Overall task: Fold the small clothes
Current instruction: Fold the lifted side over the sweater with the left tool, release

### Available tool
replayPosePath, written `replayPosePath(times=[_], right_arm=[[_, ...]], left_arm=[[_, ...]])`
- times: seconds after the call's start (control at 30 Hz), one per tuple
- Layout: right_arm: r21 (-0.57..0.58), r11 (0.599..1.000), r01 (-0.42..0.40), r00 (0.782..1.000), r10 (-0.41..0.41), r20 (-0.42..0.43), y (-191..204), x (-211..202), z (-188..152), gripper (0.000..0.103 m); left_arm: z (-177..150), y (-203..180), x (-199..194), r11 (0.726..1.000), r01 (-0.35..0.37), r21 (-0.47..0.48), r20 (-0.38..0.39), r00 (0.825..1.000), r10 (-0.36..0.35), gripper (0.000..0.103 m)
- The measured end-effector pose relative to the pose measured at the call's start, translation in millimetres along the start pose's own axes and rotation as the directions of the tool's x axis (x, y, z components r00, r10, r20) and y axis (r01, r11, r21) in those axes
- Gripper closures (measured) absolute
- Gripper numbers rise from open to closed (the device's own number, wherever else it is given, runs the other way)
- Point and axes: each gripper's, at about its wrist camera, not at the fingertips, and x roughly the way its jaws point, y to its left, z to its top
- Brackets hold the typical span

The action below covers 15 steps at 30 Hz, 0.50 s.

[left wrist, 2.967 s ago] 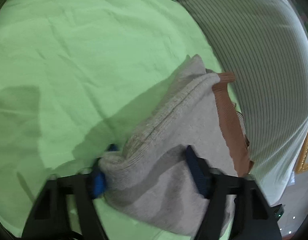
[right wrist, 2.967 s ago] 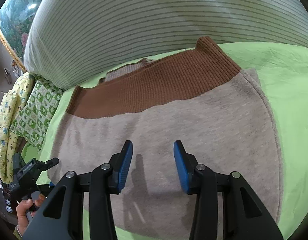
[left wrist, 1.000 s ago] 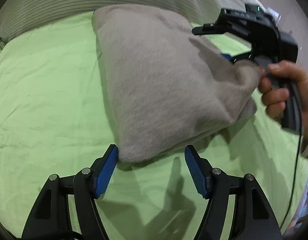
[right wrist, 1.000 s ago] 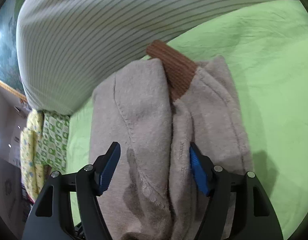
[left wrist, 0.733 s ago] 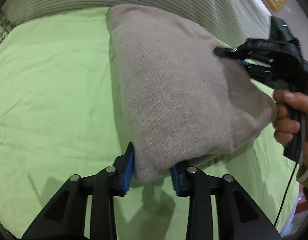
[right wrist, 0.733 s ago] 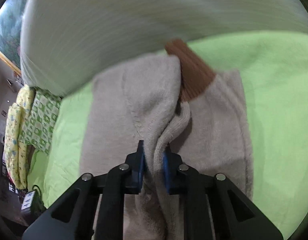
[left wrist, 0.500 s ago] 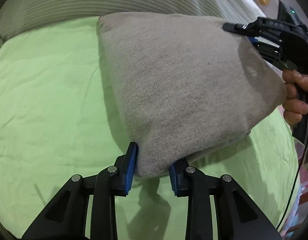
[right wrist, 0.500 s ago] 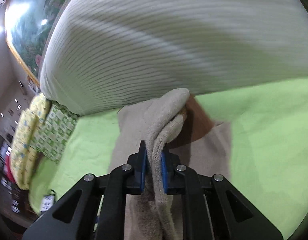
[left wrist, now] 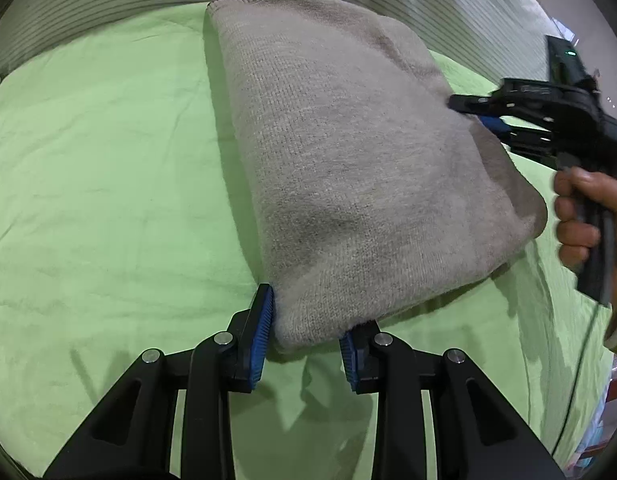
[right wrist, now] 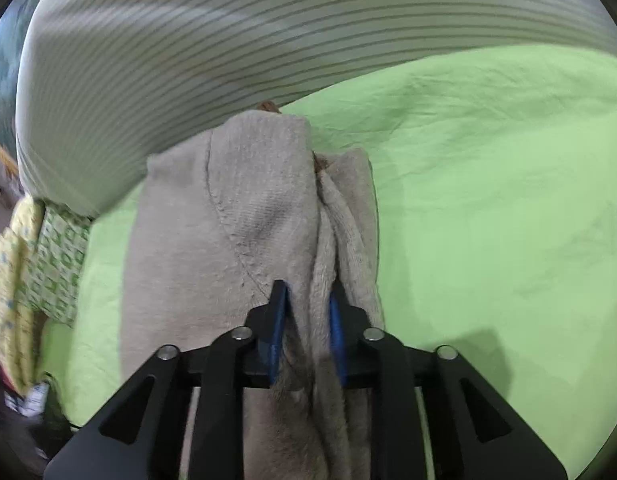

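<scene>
The left gripper [left wrist: 304,336] pinches the near corner of the folded sweater [left wrist: 348,152], the right gripper [right wrist: 306,324] clamps its opposite near corner, and its long axis runs away across the green sheet [left wrist: 108,168] toward the striped pillow [right wrist: 268,40].
</scene>
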Motion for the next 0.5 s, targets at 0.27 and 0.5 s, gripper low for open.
replayPosePath(times=[0.27, 0.5], right_arm=[[-0.001, 0.999, -0.040, 0.999, 0.040, 0.034, 2, -69, -54, 0.066], [-0.104, 0.994, 0.029, 0.999, -0.032, -0.032, 16, -60, -97, 0.067]], left_arm=[[-6, -5, -2, 1.000, 0.005, -0.029, 0.002, 1.000, -0.005, 0.072], [1, -5, 3, 0.999, 0.007, -0.048, -0.007, 1.000, -0.007, 0.072]])
